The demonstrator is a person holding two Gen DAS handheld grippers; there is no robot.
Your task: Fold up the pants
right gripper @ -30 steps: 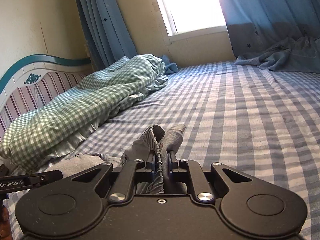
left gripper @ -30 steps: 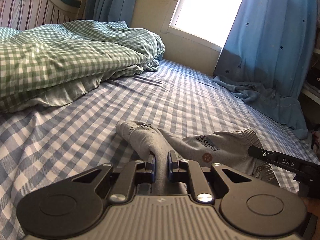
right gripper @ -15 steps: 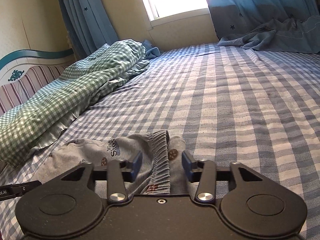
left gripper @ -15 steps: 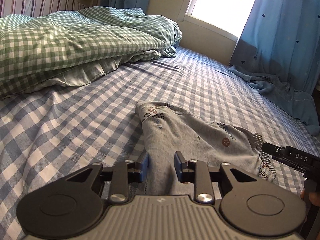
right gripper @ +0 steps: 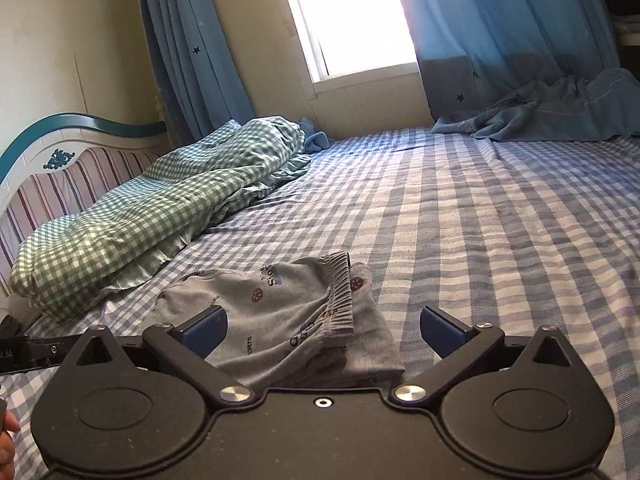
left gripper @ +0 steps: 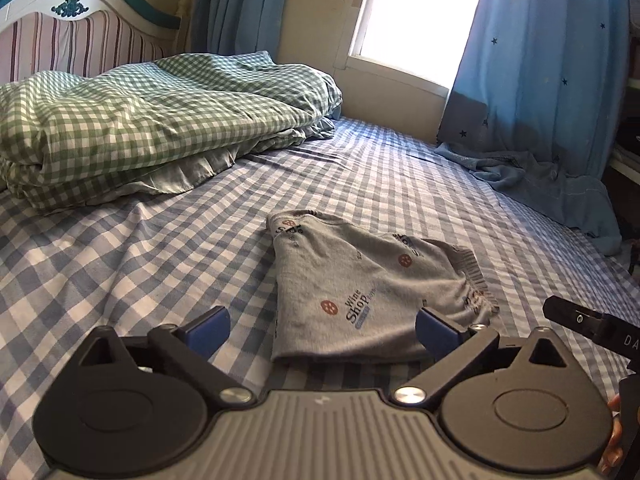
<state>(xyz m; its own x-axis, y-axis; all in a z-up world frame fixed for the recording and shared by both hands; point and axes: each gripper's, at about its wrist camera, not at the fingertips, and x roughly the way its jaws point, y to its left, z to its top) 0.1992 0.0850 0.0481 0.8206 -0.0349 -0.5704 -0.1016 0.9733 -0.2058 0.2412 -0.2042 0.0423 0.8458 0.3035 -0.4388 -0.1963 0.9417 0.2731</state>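
A: Change since the earlier frames: both tools have let go of the cloth and drawn back from it. The left gripper (left gripper: 322,330) has just been opening and its jaws now stand at their widest, holding nothing; the same goes for the right gripper (right gripper: 323,330).

B: Item, pants (left gripper: 372,292): grey, printed, folded into a flat packet on the blue checked bed sheet (left gripper: 120,264). In the left view the packet's near edge lies ahead of the blue pads (left gripper: 208,328), between the jaws but touching neither one.

A: Right view: pants (right gripper: 280,320) again between the spread jaws, ribbed waistband (right gripper: 340,296) uppermost, running away from the tool. The left pad overlaps the cloth in the picture; contact I cannot tell.

B: Open room: bare sheet wide to the right of the right tool and ahead of it. To the left of both tools, a heaped green checked quilt (left gripper: 140,128), well apart from the pants.

A: Left view only: the other tool's black tip (left gripper: 588,322) at the right edge, with fingers (left gripper: 612,440) behind it. Right view only: the left tool's tip (right gripper: 36,352) at the left edge.

B: Far ahead: blue curtain (right gripper: 520,40), hem spilled onto the sheet. Containers: cannot make out any.
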